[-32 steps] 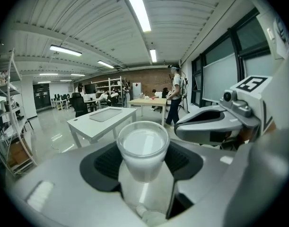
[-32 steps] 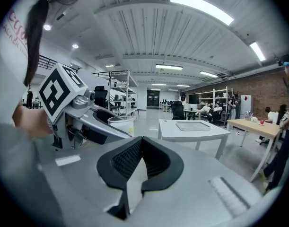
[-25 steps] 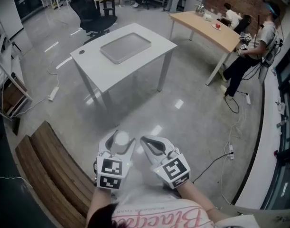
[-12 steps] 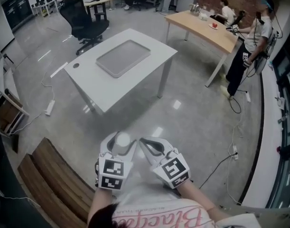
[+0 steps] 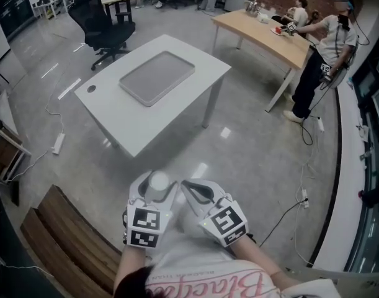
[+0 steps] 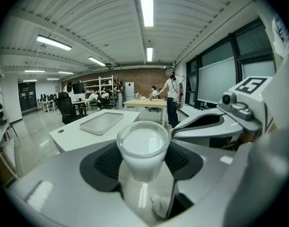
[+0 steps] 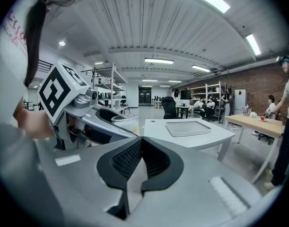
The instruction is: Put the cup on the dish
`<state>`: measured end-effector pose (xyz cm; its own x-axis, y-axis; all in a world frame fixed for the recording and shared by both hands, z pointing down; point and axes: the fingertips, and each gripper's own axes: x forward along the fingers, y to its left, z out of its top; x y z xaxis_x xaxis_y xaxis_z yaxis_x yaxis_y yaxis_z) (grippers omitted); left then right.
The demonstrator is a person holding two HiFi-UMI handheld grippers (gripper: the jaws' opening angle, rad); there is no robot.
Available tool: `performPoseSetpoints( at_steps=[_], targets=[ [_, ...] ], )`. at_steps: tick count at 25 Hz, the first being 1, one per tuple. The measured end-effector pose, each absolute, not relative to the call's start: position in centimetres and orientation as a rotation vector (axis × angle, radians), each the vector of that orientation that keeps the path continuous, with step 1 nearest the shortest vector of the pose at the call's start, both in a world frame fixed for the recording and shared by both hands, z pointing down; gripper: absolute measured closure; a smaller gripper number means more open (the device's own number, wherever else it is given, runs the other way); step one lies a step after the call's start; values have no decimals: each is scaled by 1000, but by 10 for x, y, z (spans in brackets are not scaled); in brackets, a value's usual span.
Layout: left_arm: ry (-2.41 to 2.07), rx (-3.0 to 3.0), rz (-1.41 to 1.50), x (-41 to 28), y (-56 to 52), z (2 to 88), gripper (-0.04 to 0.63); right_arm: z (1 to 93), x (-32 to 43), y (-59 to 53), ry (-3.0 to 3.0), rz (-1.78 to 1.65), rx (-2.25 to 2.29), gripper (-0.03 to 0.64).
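Note:
My left gripper (image 5: pixel 156 188) is shut on a white cup (image 5: pixel 159 180), held upright close to my body. In the left gripper view the cup (image 6: pixel 143 148) sits between the dark pads (image 6: pixel 104 162). The dish is a flat grey tray (image 5: pixel 157 76) on a white table (image 5: pixel 128 115), well ahead of both grippers across open floor. It also shows in the left gripper view (image 6: pixel 102 122) and the right gripper view (image 7: pixel 189 127). My right gripper (image 5: pixel 185 184) is beside the left one, its jaws shut on nothing (image 7: pixel 140 144).
A black office chair (image 5: pixel 102 27) stands behind the white table. A wooden table (image 5: pixel 263 33) with a person (image 5: pixel 325 48) beside it is at the far right. A wooden bench (image 5: pixel 59 234) lies at my lower left. Cables (image 5: pixel 299 198) trail on the floor at right.
The white table and tray have shifted a little left and nearer in the head view. Both grippers keep the same pose, with the cup still held.

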<state>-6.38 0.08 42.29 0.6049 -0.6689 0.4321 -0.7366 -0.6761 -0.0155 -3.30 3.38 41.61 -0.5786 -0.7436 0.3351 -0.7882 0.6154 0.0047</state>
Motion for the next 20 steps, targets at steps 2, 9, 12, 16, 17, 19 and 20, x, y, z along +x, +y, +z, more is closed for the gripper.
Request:
performPoseSetpoints(
  at_steps=[2,9,12,16,17,19,20],
  targets=[
    [-1174,2659,614,-62,-9,425,333,419,-31,24,-2540,218,1236,615],
    [-1214,2637,614,-56,-58,428,333,417,-20,-27,-2556,210,1230,615],
    [-1240,2625,595,-53,-85,425,333,416,-16,-55,-2565,220,1213,615],
    [-1265,2622,586,-43,-121,418,333,414,-9,-91,-2578,238,1165,615],
    [-1276,2621,590,-41,-131,416,333,413,-8,-102,-2585,235,1146,615],
    [-1306,2614,599,-35,-152,413,333,410,-4,-124,-2599,227,1108,615],
    [-1319,2612,607,-32,-162,412,333,409,-2,-134,-2606,224,1093,615]
  ],
)
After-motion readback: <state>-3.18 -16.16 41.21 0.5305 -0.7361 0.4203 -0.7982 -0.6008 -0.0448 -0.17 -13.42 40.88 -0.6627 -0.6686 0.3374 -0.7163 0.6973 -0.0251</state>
